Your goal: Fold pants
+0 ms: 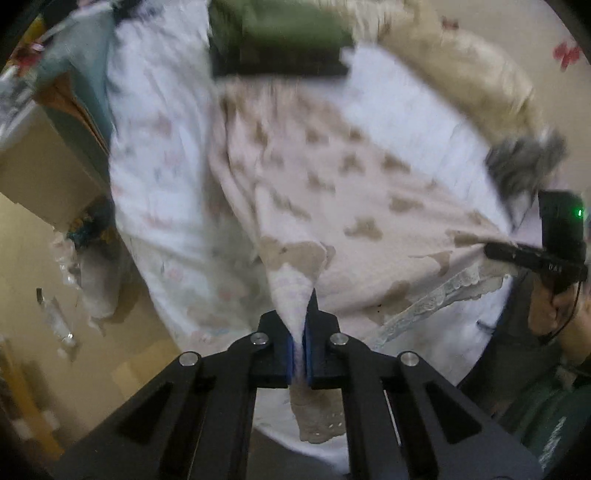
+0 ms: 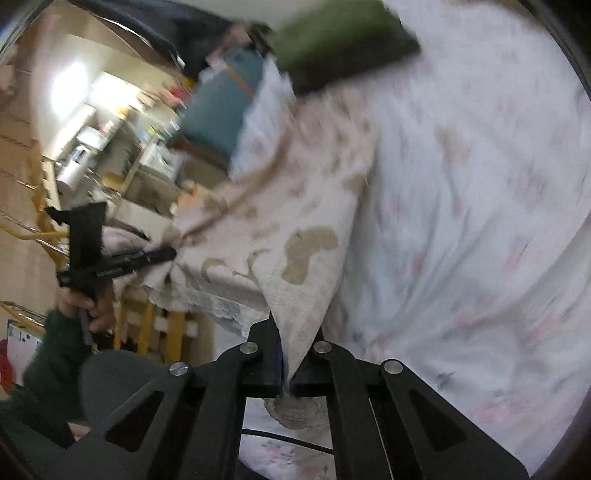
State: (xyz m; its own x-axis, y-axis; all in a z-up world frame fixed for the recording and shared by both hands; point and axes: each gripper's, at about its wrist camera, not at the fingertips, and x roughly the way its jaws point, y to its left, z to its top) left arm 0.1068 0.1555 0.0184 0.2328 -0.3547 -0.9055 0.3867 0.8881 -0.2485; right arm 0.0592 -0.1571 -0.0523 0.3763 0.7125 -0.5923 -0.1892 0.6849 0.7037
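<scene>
Green folded cloth [image 1: 277,33] beyond gripped pants [image 1: 332,177] on bedsheet [image 1: 155,166]

The pants [image 1: 332,192] are pale pink with beige blotches and a lace hem. They lie spread on the bed [image 1: 162,192], with two corners of the hem end lifted up.
</scene>
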